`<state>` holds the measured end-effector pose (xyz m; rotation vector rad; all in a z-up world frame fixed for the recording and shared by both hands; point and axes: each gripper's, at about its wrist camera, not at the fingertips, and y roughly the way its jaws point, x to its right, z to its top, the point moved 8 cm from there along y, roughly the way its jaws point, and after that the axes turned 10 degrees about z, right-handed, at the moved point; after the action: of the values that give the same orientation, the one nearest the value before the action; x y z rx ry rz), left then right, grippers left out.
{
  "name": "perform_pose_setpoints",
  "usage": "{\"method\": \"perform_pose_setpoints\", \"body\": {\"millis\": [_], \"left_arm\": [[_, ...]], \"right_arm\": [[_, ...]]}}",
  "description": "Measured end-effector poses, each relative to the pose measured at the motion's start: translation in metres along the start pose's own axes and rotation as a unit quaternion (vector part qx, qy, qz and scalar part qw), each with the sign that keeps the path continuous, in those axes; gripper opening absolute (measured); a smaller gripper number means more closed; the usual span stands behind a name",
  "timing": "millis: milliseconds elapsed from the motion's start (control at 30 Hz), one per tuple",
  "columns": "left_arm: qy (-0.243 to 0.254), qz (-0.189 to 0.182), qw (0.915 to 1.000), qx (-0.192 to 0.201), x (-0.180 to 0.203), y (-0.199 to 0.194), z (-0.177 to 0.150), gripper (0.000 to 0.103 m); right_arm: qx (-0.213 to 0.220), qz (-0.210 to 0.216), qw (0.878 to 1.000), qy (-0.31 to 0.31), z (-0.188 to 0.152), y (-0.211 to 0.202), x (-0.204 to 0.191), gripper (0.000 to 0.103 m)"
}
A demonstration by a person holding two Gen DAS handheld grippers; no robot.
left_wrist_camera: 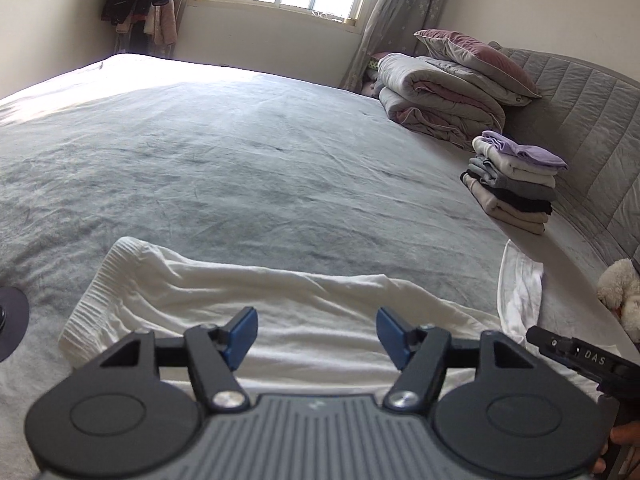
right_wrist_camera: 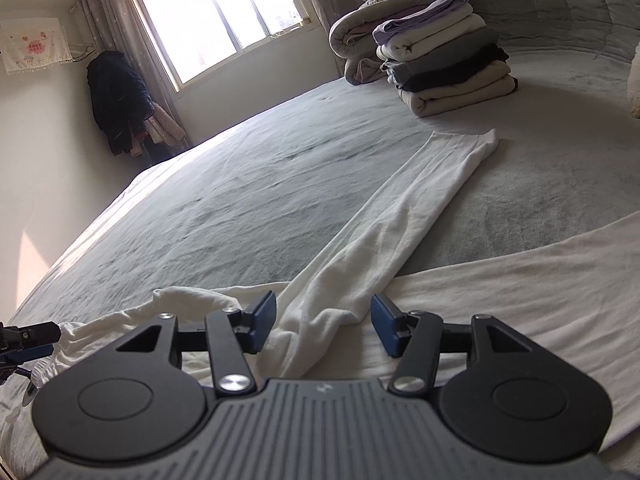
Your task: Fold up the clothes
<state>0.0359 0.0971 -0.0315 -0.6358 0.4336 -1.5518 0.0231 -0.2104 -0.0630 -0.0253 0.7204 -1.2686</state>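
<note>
1. The left gripper [left_wrist_camera: 316, 336] has its jaws well apart, hovering over the white garment [left_wrist_camera: 280, 304] with nothing between the blue pads [left_wrist_camera: 242, 334]; whether they touch the cloth cannot be told
2. The right gripper [right_wrist_camera: 324, 328] also has its jaws apart; the bunched near end of the garment's long sleeve [right_wrist_camera: 404, 216] lies between the pads but they do not press on it
3. The white garment lies spread along the near edge of the grey bed [left_wrist_camera: 240, 152], its ribbed hem [left_wrist_camera: 100, 300] to the left and the sleeve stretching far-right toward the headboard [left_wrist_camera: 580, 112]
4. A stack of folded clothes [right_wrist_camera: 448, 64] sits far right on the bed, well apart from the garment, with rolled quilts and pillows [left_wrist_camera: 448, 84] behind it
5. Dark coats [right_wrist_camera: 116, 100] hang in the far corner beside the bright window [right_wrist_camera: 220, 16]
6. A plush toy [left_wrist_camera: 620, 288] sits at the right edge
</note>
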Motion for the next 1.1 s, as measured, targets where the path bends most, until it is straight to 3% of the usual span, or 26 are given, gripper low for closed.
{"method": "perform_pose_setpoints", "body": {"millis": [200,400,533,633,933,1000,1100], "left_arm": [[0.056,-0.035,0.9977,-0.017,0.043,0.011,-0.017,0.062],[0.103,-0.064,0.9924,-0.020,0.078,0.020,-0.030,0.054],[0.131,-0.081,0.9879,-0.018,0.097,0.028,-0.035,0.051],[0.152,-0.095,0.9836,-0.015,0.111,0.031,-0.039,0.050],[0.208,-0.117,0.9709,-0.013,0.137,0.033,-0.052,0.048],[0.211,-0.117,0.9705,-0.015,0.137,0.034,-0.053,0.046],[0.213,-0.116,0.9699,-0.014,0.138,0.035,-0.053,0.045]], "right_arm": [[0.008,0.002,1.000,-0.011,0.008,0.000,0.000,0.056],[-0.014,0.005,1.000,-0.024,0.018,0.018,-0.006,0.041],[-0.036,-0.003,0.998,-0.046,0.028,0.035,-0.009,0.040],[-0.043,-0.025,0.997,-0.062,0.039,0.046,-0.004,0.039],[-0.088,-0.082,0.992,-0.046,0.046,0.068,0.034,0.025],[-0.094,-0.089,0.990,-0.049,0.046,0.072,0.037,0.013],[-0.115,-0.100,0.986,-0.063,0.049,0.073,0.039,0.009]]}}
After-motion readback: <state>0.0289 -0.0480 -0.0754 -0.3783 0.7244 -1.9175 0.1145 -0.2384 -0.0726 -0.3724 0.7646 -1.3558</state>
